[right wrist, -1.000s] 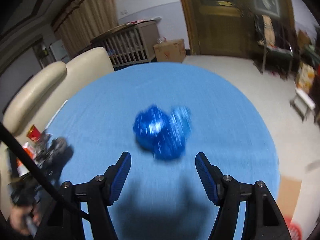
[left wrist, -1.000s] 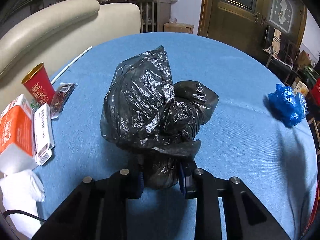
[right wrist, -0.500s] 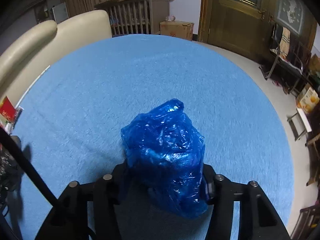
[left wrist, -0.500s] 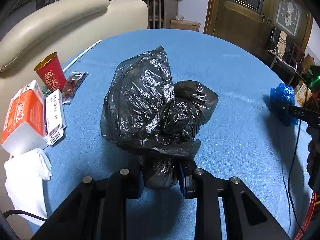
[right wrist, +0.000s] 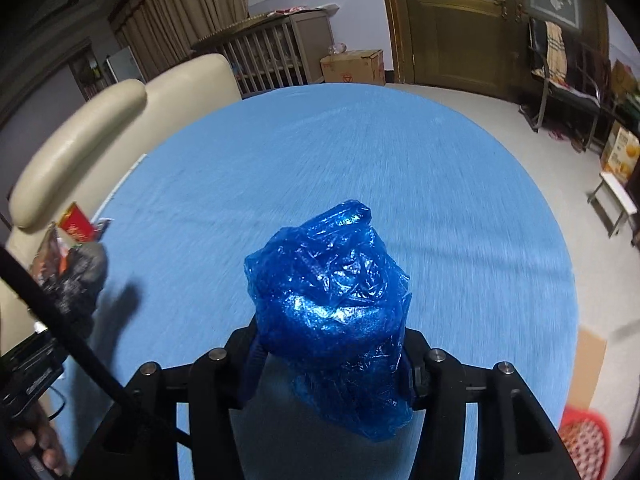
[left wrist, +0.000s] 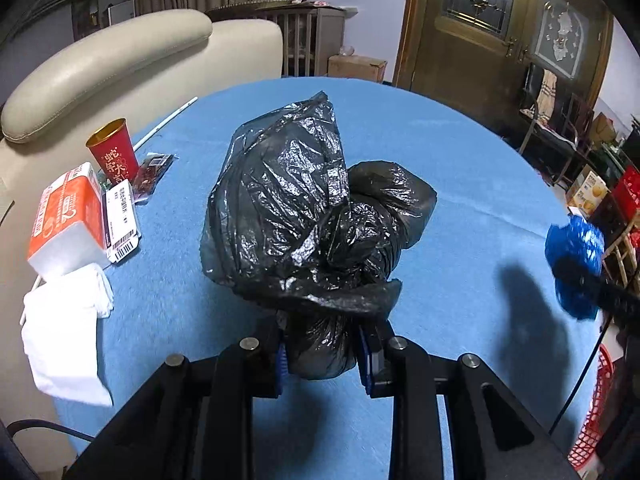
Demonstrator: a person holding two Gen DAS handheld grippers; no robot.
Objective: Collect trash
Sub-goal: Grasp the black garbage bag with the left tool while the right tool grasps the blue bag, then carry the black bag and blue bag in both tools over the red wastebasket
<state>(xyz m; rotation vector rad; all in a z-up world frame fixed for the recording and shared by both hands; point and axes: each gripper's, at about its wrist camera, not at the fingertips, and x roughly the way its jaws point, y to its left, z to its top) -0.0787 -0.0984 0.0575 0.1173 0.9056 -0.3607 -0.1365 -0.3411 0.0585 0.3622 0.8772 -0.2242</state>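
Note:
A crumpled black plastic bag (left wrist: 308,220) fills the middle of the left wrist view, above the blue tablecloth (left wrist: 460,168). My left gripper (left wrist: 322,354) is shut on the bag's knotted lower end. In the right wrist view a crumpled blue plastic bag (right wrist: 332,308) sits between the pads of my right gripper (right wrist: 332,364), which is shut on it and holds it above the cloth. The same blue bag (left wrist: 574,262) shows at the right edge of the left wrist view. The black bag (right wrist: 80,276) appears at the left edge of the right wrist view.
At the table's left edge stand a red paper cup (left wrist: 114,156), an orange-and-white carton (left wrist: 70,220), a snack wrapper (left wrist: 152,176) and white tissues (left wrist: 64,336). A cream sofa (left wrist: 120,60) is behind. A red basket (right wrist: 584,440) stands on the floor at lower right.
My right gripper closed on the blue bag and lifted it off the cloth. My left gripper, still holding the black bag, pulled back and rose a little, bringing more of the left-side litter into view.

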